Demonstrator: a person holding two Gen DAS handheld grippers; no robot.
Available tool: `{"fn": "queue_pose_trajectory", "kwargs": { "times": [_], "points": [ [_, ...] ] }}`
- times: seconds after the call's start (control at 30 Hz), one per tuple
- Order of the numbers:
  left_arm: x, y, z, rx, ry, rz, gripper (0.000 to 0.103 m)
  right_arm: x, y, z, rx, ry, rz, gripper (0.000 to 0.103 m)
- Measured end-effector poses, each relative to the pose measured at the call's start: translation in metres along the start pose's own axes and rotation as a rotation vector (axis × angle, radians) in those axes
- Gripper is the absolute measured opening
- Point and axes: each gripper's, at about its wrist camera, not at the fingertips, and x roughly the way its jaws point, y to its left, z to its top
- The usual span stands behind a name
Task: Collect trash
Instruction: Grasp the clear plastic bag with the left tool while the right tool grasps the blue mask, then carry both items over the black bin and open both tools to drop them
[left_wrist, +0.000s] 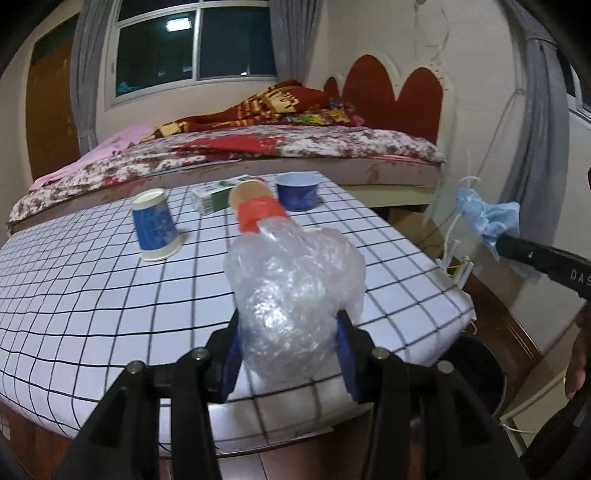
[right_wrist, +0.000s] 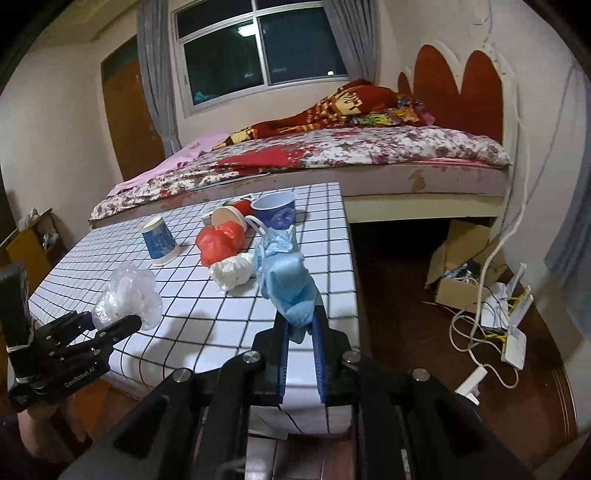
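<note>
Crumpled clear plastic bag between left gripper fingers, above checked table

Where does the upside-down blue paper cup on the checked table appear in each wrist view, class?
Left wrist view: upside-down blue paper cup, left of centre, far part of the checked table.
Right wrist view: same cup, left of centre, left of the red bag.
Shared landmark: blue bowl.

A home bedroom: a bed with floral sheets and a red blanket fills the upper middle, a red scalloped headboard upper right, a curtained window at top.
</note>
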Motion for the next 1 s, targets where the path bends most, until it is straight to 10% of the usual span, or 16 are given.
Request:
{"fn": "queue_pose_trajectory", "kwargs": {
  "times": [1.0],
  "points": [
    [-0.006, -0.145, -0.017, 0.185, 0.035, -0.239, 0.046, -0.091, -0.095, -0.073, 0.16, -0.008, -0.208, 0.013]
  ]
}}
